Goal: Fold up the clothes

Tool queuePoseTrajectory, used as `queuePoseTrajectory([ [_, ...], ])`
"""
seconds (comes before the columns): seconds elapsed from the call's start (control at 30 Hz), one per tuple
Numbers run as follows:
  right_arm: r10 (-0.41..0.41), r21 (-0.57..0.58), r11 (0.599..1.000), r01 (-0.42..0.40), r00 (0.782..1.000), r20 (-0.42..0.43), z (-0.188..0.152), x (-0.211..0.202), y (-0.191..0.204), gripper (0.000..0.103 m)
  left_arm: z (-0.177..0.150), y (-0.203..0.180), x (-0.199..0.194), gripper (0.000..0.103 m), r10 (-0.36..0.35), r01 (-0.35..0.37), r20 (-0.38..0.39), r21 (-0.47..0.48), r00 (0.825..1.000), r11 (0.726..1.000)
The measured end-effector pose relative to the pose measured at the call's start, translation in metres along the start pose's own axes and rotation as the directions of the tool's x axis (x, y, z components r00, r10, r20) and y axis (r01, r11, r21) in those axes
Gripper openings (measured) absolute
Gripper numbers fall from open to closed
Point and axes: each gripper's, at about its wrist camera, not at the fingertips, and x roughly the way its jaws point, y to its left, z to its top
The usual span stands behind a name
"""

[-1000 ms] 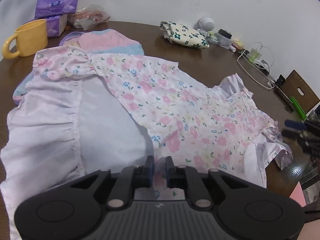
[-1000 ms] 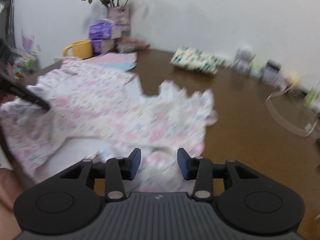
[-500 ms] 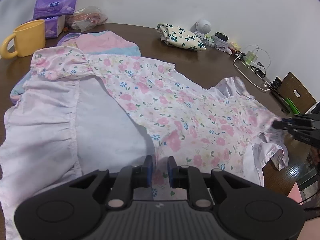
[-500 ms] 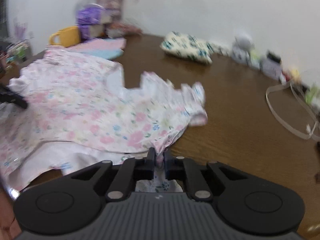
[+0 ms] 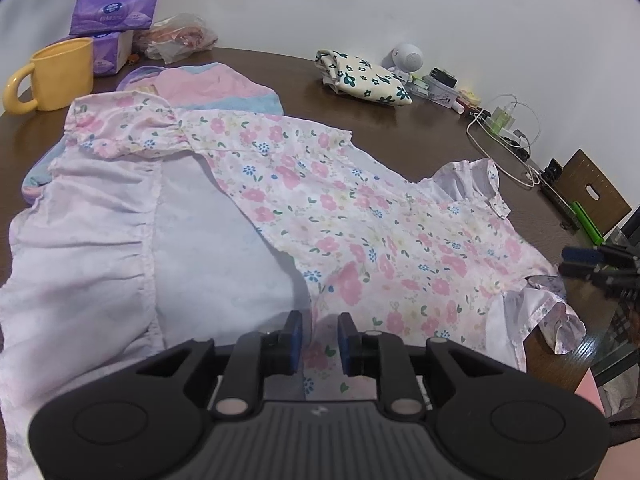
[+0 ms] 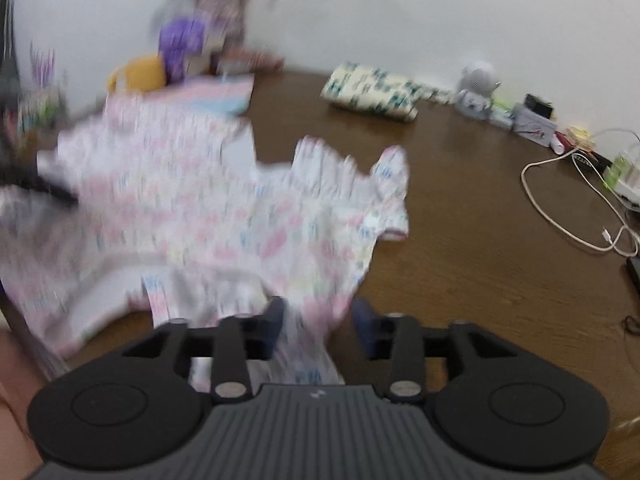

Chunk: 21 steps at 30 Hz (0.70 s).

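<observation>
A pink floral dress (image 5: 360,232) lies spread on the brown table (image 5: 400,120), one side folded over so its pale lining (image 5: 100,248) shows. My left gripper (image 5: 319,338) is open, its jaws apart over the dress's near edge, with cloth lying between them. My right gripper (image 6: 318,320) is open over the other end of the dress (image 6: 200,200); that view is blurred. The right gripper's fingers (image 5: 592,262) show at the right edge of the left wrist view.
A yellow mug (image 5: 56,74), purple tissue boxes (image 5: 112,8), a folded pink and blue garment (image 5: 208,84), a folded green-flowered cloth (image 5: 364,78), a white gadget (image 5: 408,56) and white cables (image 5: 504,136) stand around the table's far side.
Both grippers have opened and let go of the dress edge. The right gripper has pulled back a little; the dress now lies flat.
</observation>
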Motion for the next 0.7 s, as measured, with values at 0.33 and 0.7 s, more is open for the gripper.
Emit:
queuePoseTrajectory([
  [0.33, -0.077, 0.242, 0.967, 0.085, 0.996, -0.044, 0.031, 0.068, -0.055, 0.046, -0.001, -0.003, 0.001, 0.027, -0.011, 0.011, 0.005, 0.014, 1.0, 1.0],
  [0.7, -0.056, 0.351, 0.934, 0.072, 0.997, -0.058, 0.043, 0.099, -0.071, 0.009, -0.002, -0.001, 0.0, 0.027, -0.018, 0.018, 0.007, 0.025, 1.0, 1.0],
])
